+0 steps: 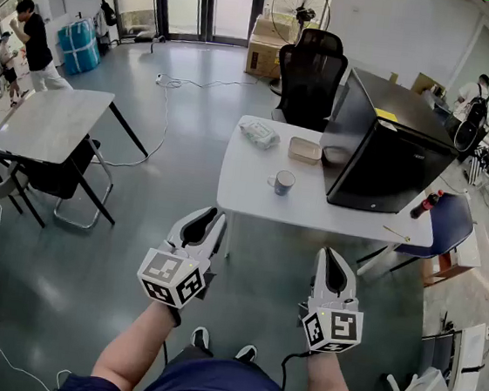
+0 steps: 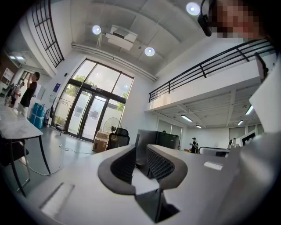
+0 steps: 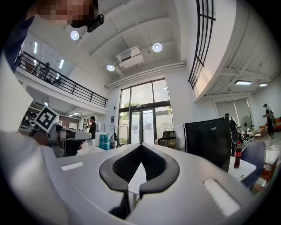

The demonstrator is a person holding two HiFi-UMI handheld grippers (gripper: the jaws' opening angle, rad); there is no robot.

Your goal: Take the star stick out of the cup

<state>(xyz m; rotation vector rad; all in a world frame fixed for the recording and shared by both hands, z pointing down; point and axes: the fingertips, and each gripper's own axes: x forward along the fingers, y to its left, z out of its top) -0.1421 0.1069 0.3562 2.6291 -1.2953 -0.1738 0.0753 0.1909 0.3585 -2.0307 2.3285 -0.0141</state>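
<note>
A blue-and-white cup (image 1: 283,182) stands on the white table (image 1: 253,196) ahead of me; it is too small to tell whether a star stick is in it. Both grippers hang low over the floor, short of the table's near edge. My left gripper (image 1: 216,217) points toward the table; in the left gripper view its jaws (image 2: 140,147) stand slightly apart with nothing between them. The right gripper (image 1: 331,255) is further right; its jaw tips (image 3: 141,145) meet, holding nothing.
A black cabinet (image 1: 390,150) fills the table's right half, with a wipes pack (image 1: 259,133) and a shallow container (image 1: 305,150) near the cup. A black office chair (image 1: 311,71) stands behind, a blue chair (image 1: 447,224) and red bottle (image 1: 425,205) at right, a grey table (image 1: 51,124) at left.
</note>
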